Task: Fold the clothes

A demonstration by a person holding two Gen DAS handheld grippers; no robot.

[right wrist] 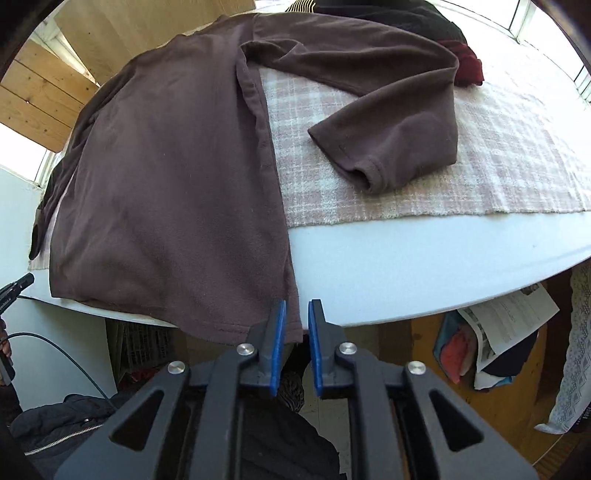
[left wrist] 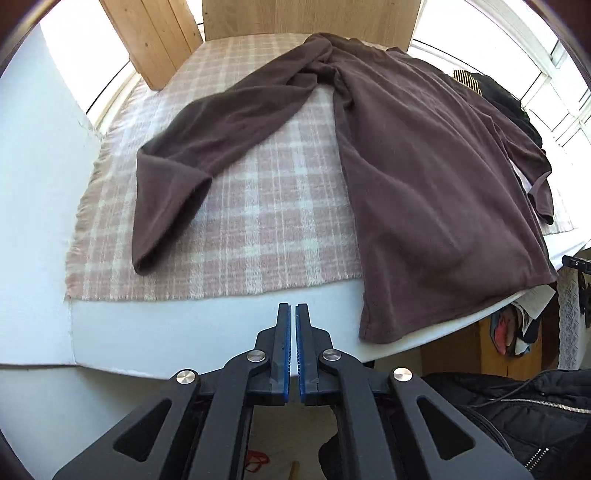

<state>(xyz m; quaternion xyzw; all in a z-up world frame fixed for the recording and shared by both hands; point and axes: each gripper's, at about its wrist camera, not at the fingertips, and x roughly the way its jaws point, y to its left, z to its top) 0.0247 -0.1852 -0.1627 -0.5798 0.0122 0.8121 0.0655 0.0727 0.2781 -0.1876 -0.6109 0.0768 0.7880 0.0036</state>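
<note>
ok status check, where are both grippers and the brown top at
Left gripper shut, empty, short of the table edge. Right gripper open at the brown top hem corner. Top spread flat, sleeves out. Dark clothes pile beyond it.

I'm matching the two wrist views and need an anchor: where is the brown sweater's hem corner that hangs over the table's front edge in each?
Left wrist: the hem corner sits lower centre-right, right of the left gripper.
Right wrist: bottom centre, at the right gripper.
Shared landmark: plaid blanket.
</note>
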